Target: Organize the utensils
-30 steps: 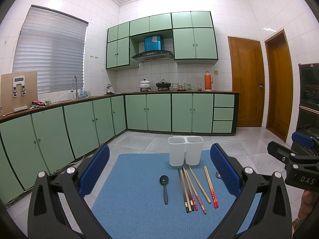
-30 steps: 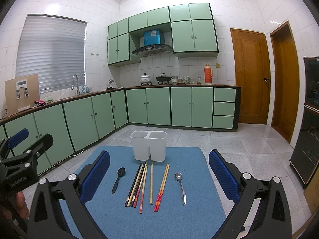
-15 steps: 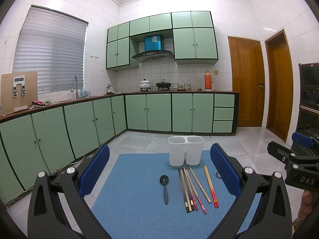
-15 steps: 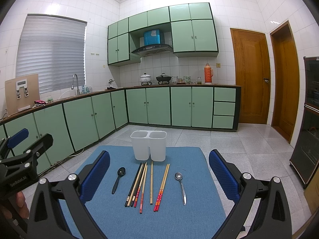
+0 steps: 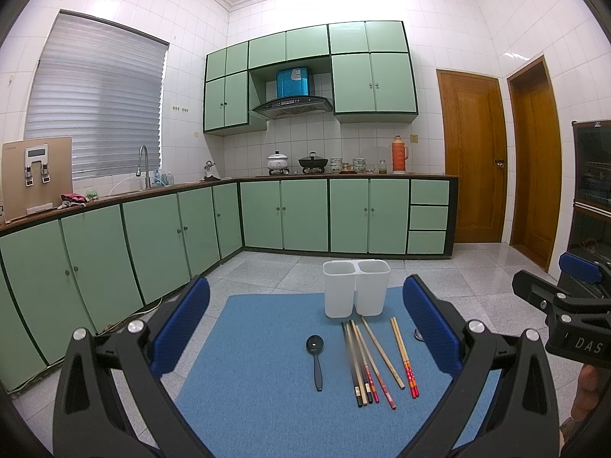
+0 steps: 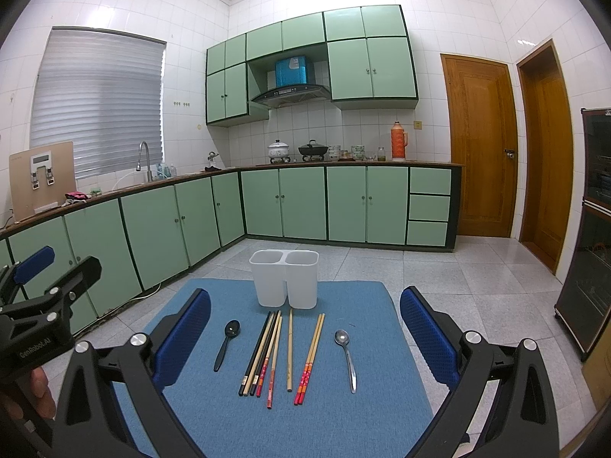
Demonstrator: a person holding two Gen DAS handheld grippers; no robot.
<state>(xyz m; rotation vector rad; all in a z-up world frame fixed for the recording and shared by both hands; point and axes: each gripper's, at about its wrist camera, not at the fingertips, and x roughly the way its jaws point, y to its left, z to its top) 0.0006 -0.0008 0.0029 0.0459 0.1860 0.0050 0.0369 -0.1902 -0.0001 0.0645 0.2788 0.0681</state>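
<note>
Leftmost on the woven blue rectangular mat lies a glossy black plastic spoon with an oval bowl, handle pointing toward the camera. Next comes a tight bundle of slim straight chopsticks, some dark and some pale wood with red patterned ends, then a single plain bamboo chopstick lying apart, then a pair of pale wooden chopsticks with red printed tips, touching side by side. Farthest right rests a shiny metal spoon. Behind them all, at the mat's far edge, stands a translucent white plastic two-compartment holder, upright with rounded corners and tapering walls. The left gripper is spread wide with nothing between its textured blue pads, and the right gripper is equally wide and holds nothing; both hover above the mat's near side.
</note>
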